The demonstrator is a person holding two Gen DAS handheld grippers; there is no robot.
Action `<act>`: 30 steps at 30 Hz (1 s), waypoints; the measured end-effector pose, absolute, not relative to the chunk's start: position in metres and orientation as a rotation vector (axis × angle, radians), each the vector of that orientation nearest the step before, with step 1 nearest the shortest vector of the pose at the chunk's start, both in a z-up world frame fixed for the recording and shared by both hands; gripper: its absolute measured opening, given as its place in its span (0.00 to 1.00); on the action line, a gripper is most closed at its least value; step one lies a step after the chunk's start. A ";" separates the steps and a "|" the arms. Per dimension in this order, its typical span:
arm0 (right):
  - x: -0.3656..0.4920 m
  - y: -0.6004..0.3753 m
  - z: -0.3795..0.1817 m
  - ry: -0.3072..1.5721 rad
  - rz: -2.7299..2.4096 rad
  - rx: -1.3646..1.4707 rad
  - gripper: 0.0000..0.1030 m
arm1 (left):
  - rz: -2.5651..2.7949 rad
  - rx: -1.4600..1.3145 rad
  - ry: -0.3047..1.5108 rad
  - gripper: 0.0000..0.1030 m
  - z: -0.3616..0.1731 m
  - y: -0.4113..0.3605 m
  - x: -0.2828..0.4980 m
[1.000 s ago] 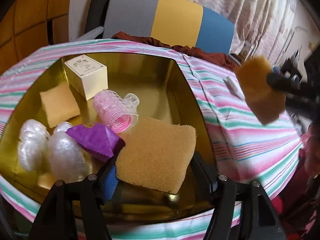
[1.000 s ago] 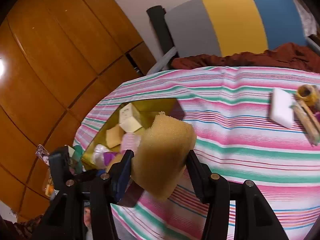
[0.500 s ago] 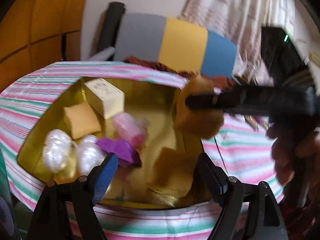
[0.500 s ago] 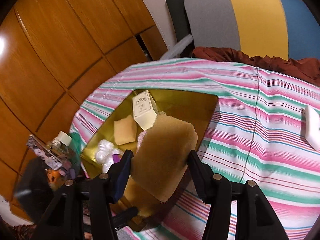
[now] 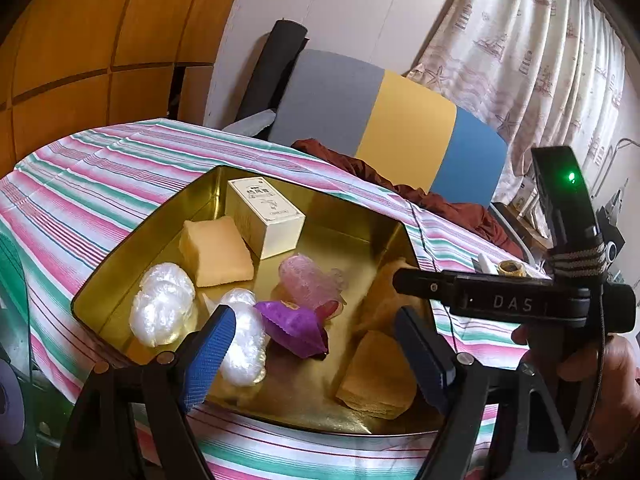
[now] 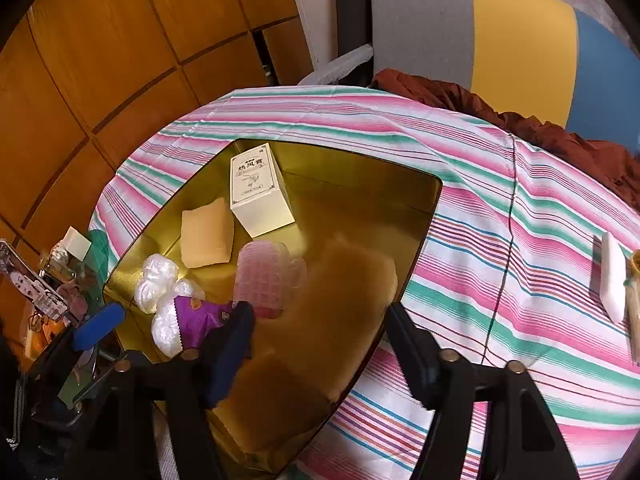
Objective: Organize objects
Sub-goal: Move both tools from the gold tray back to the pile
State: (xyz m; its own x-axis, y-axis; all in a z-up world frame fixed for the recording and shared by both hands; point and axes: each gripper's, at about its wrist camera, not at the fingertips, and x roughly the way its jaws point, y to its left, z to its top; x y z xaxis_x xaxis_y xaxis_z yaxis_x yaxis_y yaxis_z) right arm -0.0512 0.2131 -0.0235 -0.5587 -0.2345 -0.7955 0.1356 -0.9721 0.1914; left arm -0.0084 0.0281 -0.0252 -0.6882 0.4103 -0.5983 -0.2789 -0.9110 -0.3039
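Observation:
A gold tin (image 5: pixel 120 256) (image 6: pixel 434 196) on the striped cloth holds a white box (image 5: pixel 266 216), a yellow sponge (image 5: pixel 216 252), white plastic puffs (image 5: pixel 162 304), a purple wrapper (image 5: pixel 292 328), a pink hair roller (image 5: pixel 308 280) and a brown sponge (image 5: pixel 376 376) at its near right corner. My left gripper (image 5: pixel 316 344) hangs open and empty above the tin's near edge. My right gripper (image 6: pixel 318 320) (image 5: pixel 404 284) reaches in over the right wall, its jaws opening. A second brown sponge (image 6: pixel 344 288) is a blur between them, clear of the pads.
A white block (image 6: pixel 612 276) and a gold tape roll (image 5: pixel 510 268) lie on the cloth to the right. A chair with a grey, yellow and blue back (image 5: pixel 400 120) and a rust-red cloth (image 5: pixel 440 200) stand behind. Small clutter (image 6: pixel 40 280) sits left of the table.
My left gripper let go of the first brown sponge and drew back and up. My right gripper carried the second sponge from the right over the tin, and its jaws spread off it.

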 end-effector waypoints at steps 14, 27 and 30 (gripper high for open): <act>-0.016 0.259 0.006 -0.296 -2.765 1.188 0.74 | 2.486 -0.925 -0.212 0.81 -0.023 0.050 0.006; 0.023 0.359 -0.040 -0.257 -2.855 1.451 0.74 | 2.336 -0.896 -0.067 0.81 -0.021 0.098 0.033; 0.030 0.394 -0.050 -0.297 -2.852 1.501 0.74 | 2.284 -0.894 -0.030 0.81 -0.020 0.115 0.040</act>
State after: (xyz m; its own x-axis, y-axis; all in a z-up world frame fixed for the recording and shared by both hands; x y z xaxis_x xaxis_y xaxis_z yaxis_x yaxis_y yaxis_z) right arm 0.0299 0.3938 -0.0500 -0.5661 -0.0008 -0.8243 -0.1688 -0.9787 0.1169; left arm 0.0401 0.1145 -0.0205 -0.5368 0.5995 -0.5937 -0.5834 -0.7721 -0.2520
